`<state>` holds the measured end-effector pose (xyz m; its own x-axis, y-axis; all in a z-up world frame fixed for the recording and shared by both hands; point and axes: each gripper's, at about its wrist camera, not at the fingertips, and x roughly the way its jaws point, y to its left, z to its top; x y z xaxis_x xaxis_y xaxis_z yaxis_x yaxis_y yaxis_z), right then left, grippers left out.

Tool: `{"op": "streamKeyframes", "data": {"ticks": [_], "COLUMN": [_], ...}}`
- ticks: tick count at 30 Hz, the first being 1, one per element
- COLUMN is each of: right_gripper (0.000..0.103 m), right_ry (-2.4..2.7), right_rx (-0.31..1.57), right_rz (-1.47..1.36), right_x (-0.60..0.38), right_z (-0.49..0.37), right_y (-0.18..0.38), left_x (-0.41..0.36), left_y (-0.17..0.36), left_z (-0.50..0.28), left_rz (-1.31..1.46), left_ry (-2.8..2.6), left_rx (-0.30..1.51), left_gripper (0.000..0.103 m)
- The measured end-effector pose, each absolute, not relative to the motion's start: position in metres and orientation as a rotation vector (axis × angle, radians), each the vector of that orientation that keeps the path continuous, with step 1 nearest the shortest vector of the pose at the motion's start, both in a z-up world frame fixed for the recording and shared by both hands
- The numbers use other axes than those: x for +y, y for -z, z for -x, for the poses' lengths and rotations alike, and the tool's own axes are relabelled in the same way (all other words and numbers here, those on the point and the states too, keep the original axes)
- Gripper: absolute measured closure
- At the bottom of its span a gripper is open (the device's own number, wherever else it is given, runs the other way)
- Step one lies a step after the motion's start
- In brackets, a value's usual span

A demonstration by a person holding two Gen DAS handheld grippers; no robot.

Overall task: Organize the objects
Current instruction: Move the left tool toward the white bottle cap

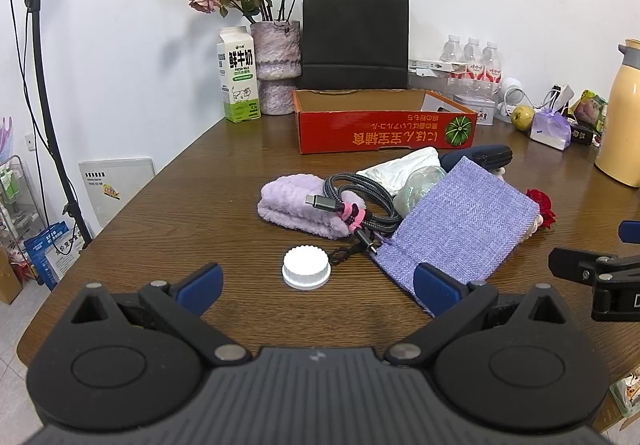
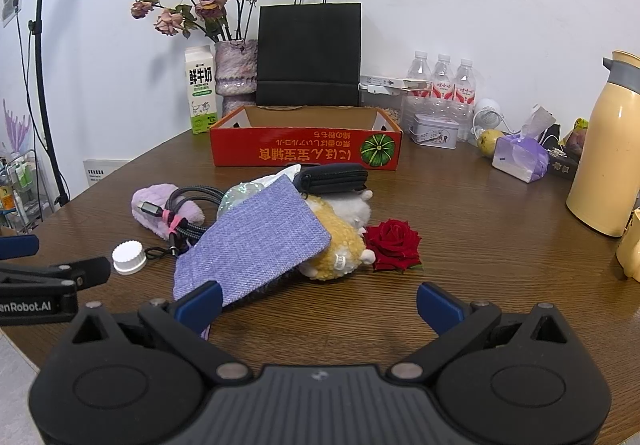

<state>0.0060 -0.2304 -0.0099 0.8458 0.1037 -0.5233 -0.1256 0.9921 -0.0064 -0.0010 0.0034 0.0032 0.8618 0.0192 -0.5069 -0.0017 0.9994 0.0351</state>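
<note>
Clutter sits mid-table ahead of both tongs. Left gripper (image 1: 318, 283) is spread wide and empty, a white cap (image 1: 306, 267) just beyond its tips. Right gripper (image 2: 318, 303) gapes empty too, its left pad over the corner of a lilac woven pouch (image 2: 252, 241). Under that pouch lie a yellow-and-white plush toy (image 2: 340, 241), a coiled braided cable (image 2: 188, 213) on a fluffy purple cloth (image 2: 154, 197), a dark zip case (image 2: 332, 177) and a red rose (image 2: 394, 245). Behind stands an open red cardboard box (image 2: 306, 153). The plush is mostly covered; the pale item beneath the pouch is hard to identify.
</note>
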Motion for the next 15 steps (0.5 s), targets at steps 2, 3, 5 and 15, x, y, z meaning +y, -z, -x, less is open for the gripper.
{"op": "streamKeyframes", "data": {"ticks": [2,3,5,15], "right_gripper": [0.0,0.0,0.0,0.0], "right_ry": [-0.121,-0.121,-0.121,-0.121], "right_rx": [0.549,0.549,0.549,0.549], "right_rz": [0.041,0.041,0.041,0.041], "right_x": [-0.2301,-0.23,-0.2298,-0.2288], "right_z": [-0.0058,-0.0057,-0.0056,-0.0053], "right_y": [0.0098,0.0097,0.0096,0.0089], "left_x": [0.0039,0.0035,0.0034,0.0036], "left_y": [-0.0036,-0.0033,-0.0032,-0.0032], "left_z": [0.0011,0.001,0.001,0.0012], "left_rz": [-0.033,-0.034,-0.034,-0.034], "left_ry": [-0.011,-0.011,-0.011,-0.011], "left_rx": [0.531,0.532,0.532,0.531], "left_gripper": [0.0,0.0,0.0,0.0]}}
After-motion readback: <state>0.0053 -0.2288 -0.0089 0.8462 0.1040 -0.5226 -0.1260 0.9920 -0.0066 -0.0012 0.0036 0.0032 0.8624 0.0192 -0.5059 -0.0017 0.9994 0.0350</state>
